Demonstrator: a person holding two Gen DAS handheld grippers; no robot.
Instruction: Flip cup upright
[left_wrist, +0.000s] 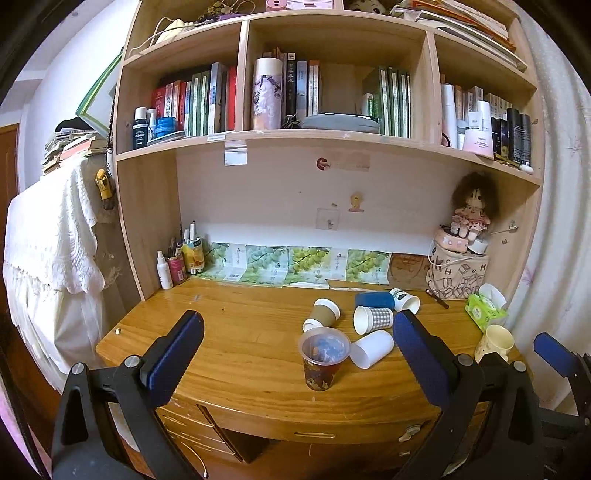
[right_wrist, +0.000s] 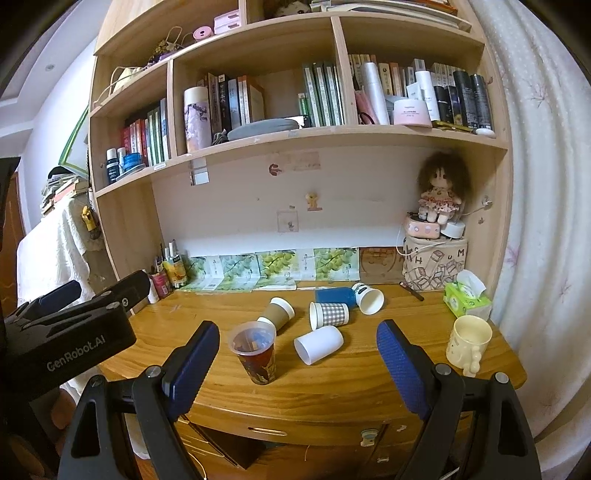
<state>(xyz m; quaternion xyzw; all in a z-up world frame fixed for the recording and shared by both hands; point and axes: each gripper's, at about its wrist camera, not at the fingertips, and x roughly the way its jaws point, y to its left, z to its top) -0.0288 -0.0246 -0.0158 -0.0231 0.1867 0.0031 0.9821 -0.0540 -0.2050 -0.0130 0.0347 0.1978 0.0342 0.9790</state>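
Observation:
Several cups lie on their sides on the wooden desk (left_wrist: 236, 332): a plain white cup (left_wrist: 372, 348) (right_wrist: 320, 344), a checked cup (left_wrist: 373, 319) (right_wrist: 328, 314), a brown cup (left_wrist: 325, 312) (right_wrist: 277, 314), a blue cup (left_wrist: 374, 300) (right_wrist: 335, 296) and a white printed cup (left_wrist: 405, 300) (right_wrist: 368, 297). A clear patterned cup (left_wrist: 322, 357) (right_wrist: 255, 351) and a cream mug (left_wrist: 495, 343) (right_wrist: 467, 343) stand upright. My left gripper (left_wrist: 295, 354) and right gripper (right_wrist: 298, 362) are open and empty, held before the desk's front edge.
A green tissue pack (left_wrist: 484, 308) (right_wrist: 466, 299) and a printed bag with a doll (left_wrist: 458, 277) (right_wrist: 435, 266) stand at the back right. Pen pots (left_wrist: 184, 258) stand at the back left. Bookshelves (left_wrist: 332, 133) hang over the desk. Drawers (left_wrist: 207, 424) are below the front edge.

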